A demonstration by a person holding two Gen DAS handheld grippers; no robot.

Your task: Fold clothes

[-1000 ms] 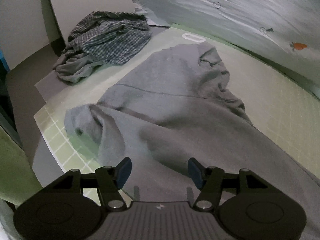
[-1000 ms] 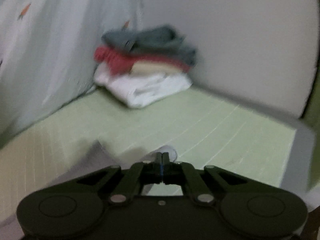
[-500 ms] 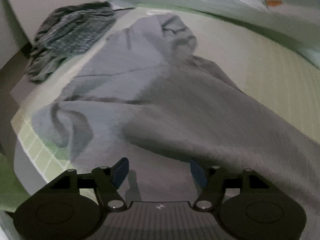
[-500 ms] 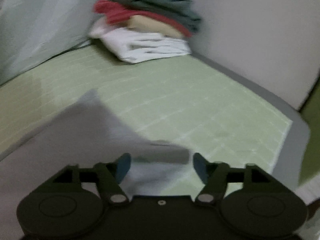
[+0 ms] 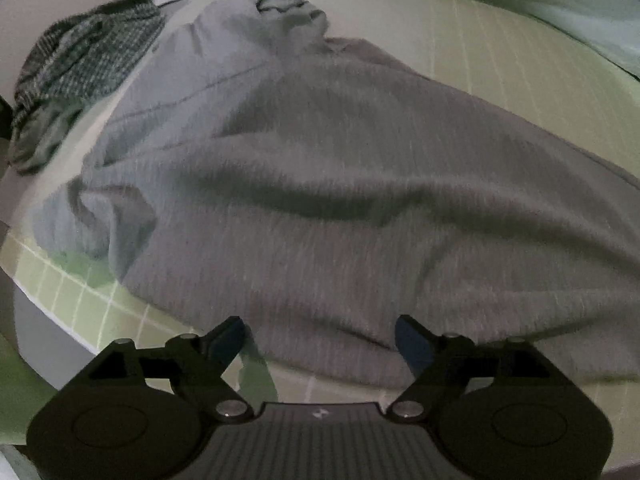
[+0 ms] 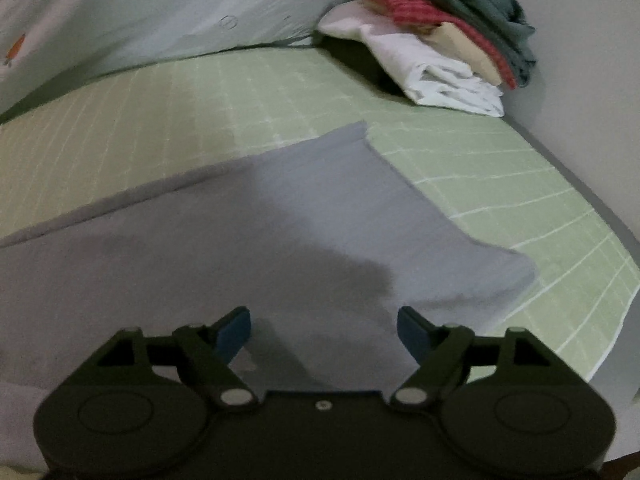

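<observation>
A grey sweatshirt [image 5: 320,184] lies spread and rumpled on a green gridded mat [image 5: 80,312]. Its hem end shows in the right wrist view [image 6: 320,216], lying flat. My left gripper [image 5: 320,338] is open and empty, just above the garment's near edge. My right gripper [image 6: 324,330] is open and empty, low over the grey cloth near the hem corner.
A crumpled plaid garment [image 5: 80,52] lies at the far left of the mat. A stack of folded clothes [image 6: 440,40], white, beige, red and dark green, stands in the far right corner. A pale sheet [image 6: 140,20] hangs along the back. The mat's edge [image 6: 600,320] runs at the right.
My right gripper was shut on the cloth and has opened, letting the hem down flat. My left gripper stayed open and moved in closer over the sweatshirt.
</observation>
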